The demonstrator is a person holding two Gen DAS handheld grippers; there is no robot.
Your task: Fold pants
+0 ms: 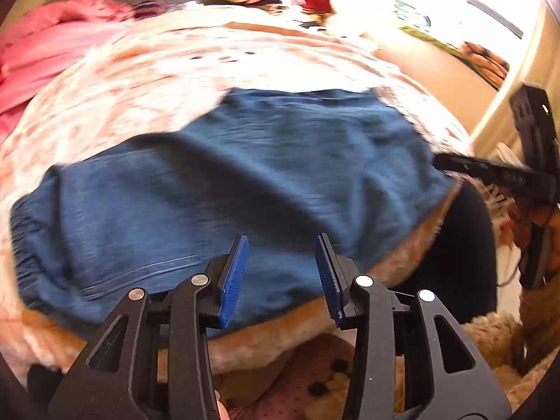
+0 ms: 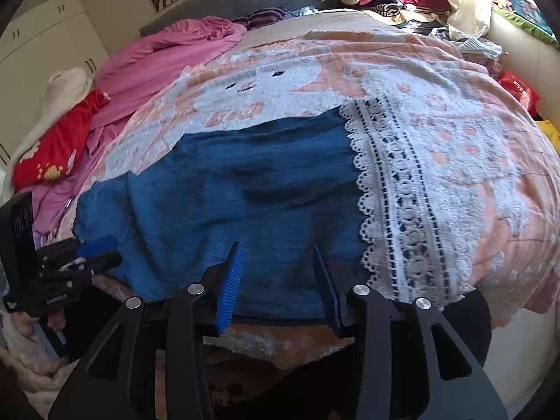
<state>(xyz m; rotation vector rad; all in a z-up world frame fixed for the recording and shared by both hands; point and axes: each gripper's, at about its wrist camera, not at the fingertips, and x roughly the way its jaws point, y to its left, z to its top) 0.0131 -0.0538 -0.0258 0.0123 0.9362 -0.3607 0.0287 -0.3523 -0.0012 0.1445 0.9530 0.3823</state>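
Both tools (image 1: 281, 276) (image 2: 276, 280) apart above pants (image 2: 224, 189) edge.

Motion blur perhaps hides the pants' (image 1: 245, 175) folds.

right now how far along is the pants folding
Done: the blue pants lie flat as a folded rectangle on the peach blanket, lace hem at one end. In hand: nothing; both the left tongs and right tongs are open and empty above the near edge. Left: probably another fold across to make it compact.
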